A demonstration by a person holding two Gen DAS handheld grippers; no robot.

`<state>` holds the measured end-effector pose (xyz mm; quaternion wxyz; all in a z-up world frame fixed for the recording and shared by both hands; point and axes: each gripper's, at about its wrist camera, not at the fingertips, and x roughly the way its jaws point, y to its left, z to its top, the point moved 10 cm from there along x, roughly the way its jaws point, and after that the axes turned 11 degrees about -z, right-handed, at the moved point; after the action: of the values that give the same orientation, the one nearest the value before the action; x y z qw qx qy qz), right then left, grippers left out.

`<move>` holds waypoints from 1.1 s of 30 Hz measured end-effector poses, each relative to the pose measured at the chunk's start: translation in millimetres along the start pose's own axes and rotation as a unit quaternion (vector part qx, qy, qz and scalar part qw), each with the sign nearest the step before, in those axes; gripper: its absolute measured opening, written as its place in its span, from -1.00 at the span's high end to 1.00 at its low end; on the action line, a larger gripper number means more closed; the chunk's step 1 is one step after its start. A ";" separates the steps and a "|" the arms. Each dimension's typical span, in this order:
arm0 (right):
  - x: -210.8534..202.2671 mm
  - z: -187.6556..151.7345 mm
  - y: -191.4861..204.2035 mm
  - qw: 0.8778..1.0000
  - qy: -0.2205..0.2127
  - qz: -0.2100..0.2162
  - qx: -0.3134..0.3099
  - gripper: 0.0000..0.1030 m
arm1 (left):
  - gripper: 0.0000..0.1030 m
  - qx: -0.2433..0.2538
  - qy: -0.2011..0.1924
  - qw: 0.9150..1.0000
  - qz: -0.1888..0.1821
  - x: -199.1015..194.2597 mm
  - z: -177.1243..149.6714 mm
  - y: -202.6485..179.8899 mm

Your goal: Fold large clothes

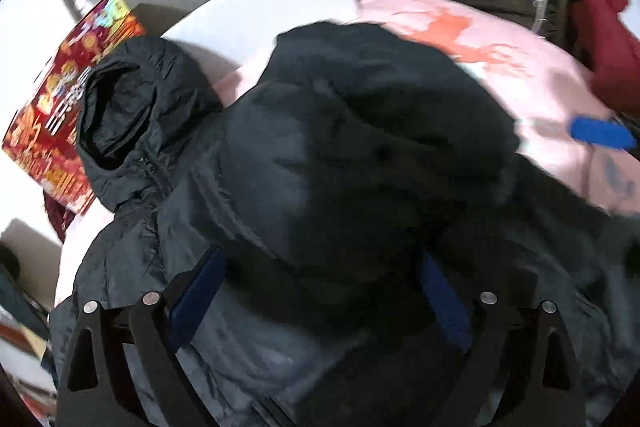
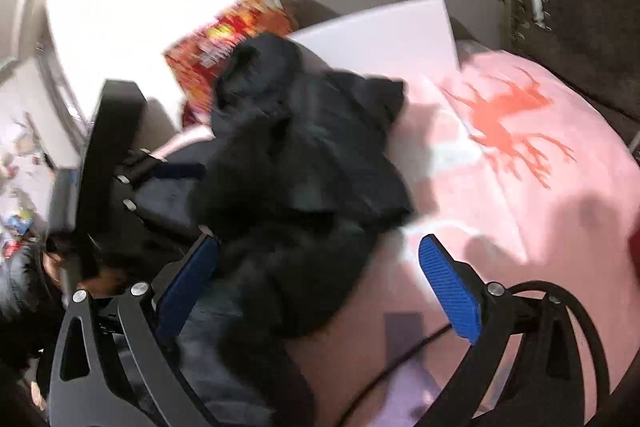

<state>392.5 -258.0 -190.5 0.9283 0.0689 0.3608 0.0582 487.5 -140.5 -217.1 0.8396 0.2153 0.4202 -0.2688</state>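
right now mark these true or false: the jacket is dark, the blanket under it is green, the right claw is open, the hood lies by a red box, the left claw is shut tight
1. The jacket is dark. True.
2. The blanket under it is green. False: it is pink with a red deer print.
3. The right claw is open. True.
4. The hood lies by a red box. True.
5. The left claw is shut tight. False: its pads stand wide apart around jacket fabric.
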 end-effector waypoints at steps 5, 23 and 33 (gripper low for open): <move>14.8 -17.0 -7.9 0.999 0.047 -0.022 0.011 -0.91 | -0.42 -0.088 -0.020 0.995 -0.032 -5.2 -2.0 47.6; 27.2 -26.4 -11.9 0.994 0.087 0.027 0.053 -0.92 | 0.75 -0.466 -0.149 0.850 0.193 -257.2 -253.7 337.8; -41.1 26.3 57.7 0.996 -0.029 -0.006 -0.082 -0.91 | -0.62 -0.444 -0.151 0.880 0.070 -241.1 -256.5 283.3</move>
<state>376.9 -209.9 -134.3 0.9413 -0.0081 0.3278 0.0800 394.2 291.4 -122.7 0.9170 -0.1945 0.3473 -0.0242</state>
